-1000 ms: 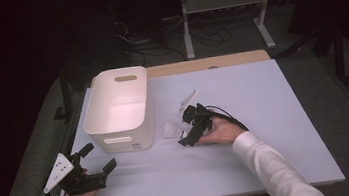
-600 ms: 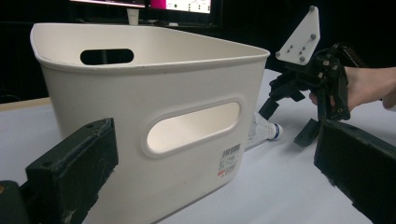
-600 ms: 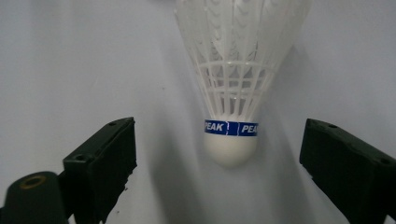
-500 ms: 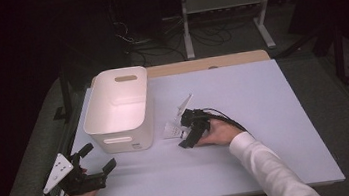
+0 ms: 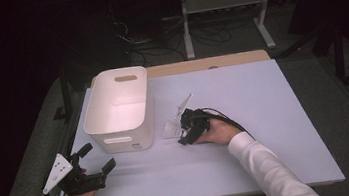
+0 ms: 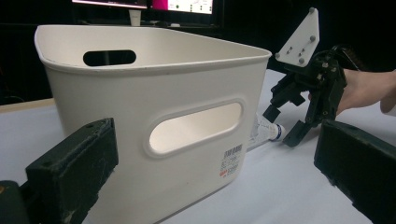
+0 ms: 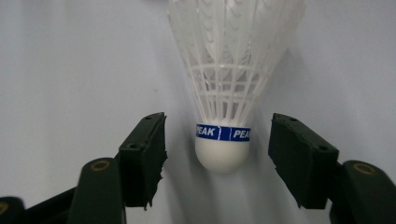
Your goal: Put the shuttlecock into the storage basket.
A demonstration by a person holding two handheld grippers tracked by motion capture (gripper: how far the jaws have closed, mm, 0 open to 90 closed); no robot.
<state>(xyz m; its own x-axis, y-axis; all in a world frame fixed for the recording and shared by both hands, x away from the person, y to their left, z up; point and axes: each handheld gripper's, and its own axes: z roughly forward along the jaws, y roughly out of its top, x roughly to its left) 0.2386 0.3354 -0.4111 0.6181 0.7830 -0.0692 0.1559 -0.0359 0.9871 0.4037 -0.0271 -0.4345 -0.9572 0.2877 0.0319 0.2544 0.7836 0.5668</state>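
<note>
Where its blue band reads "PEAK", the white plastic shuttlecock [image 7: 224,93] lies on the pale surface [image 5: 263,97] between the right gripper's [image 7: 219,149] closing jaws, untouched, beside the white plastic bin [image 5: 118,110]; the left gripper's [image 5: 94,160] jaws gape empty.

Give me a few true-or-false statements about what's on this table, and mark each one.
1. The shuttlecock lies on the table, outside the bin. True.
2. The right tool already clamps the shuttlecock. False: its jaws have just been closing, but a gap remains on each side of the cork.
3. The band on the shuttlecock is red. False: it is blue, reading PEAK.
4. The left tool is open and holds nothing. True.
5. The bin lies tipped on its side. False: it stands upright.
</note>
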